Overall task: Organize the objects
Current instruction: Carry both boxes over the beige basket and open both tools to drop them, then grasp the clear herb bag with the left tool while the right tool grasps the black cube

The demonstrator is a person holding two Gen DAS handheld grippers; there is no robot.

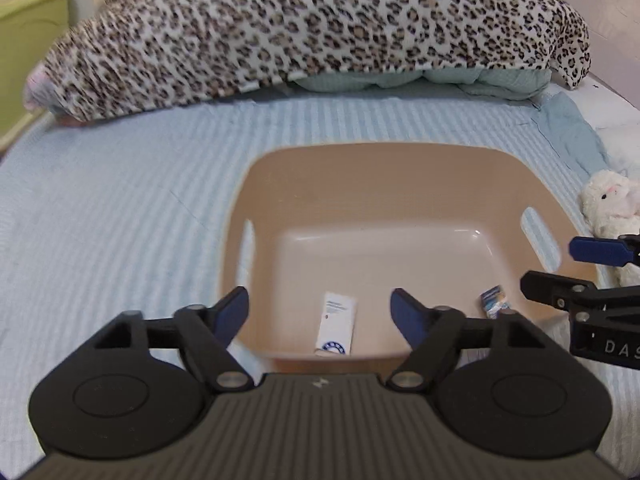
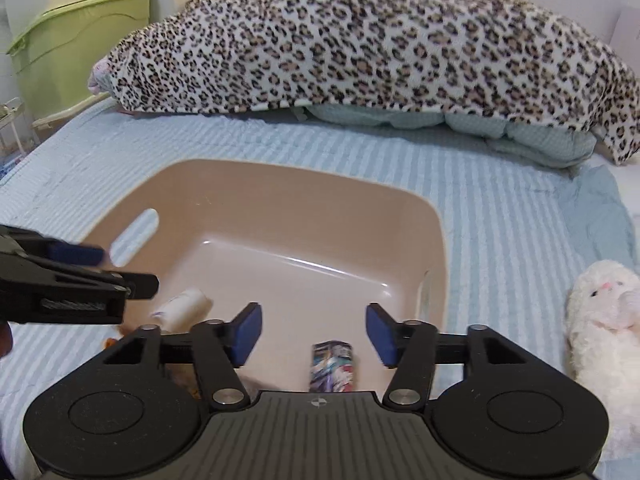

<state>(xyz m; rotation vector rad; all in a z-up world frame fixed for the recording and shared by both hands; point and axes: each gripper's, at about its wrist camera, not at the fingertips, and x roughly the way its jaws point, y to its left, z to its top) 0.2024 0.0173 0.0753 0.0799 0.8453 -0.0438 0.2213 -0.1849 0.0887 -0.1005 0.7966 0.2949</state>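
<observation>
2 tongs, left [image 1: 318, 316] and right [image 2: 314, 334], gape empty over the basin [image 1: 360, 168], hiding part of its packet [image 2: 332, 366].

A blue-striped bed [image 1: 120, 208] carries a beige basin [image 1: 380, 172], leopard blanket [image 1: 280, 28] and plush toy [image 2: 604, 320].

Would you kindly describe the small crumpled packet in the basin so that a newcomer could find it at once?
Start at the beige plastic basin on the striped blue bedspread, in front of the leopard-print blanket. Inside, at the near edge, lies the small crumpled packet, just ahead of the open right gripper. Unlike the white tube beside it, it is printed in blue, white and red.
</observation>
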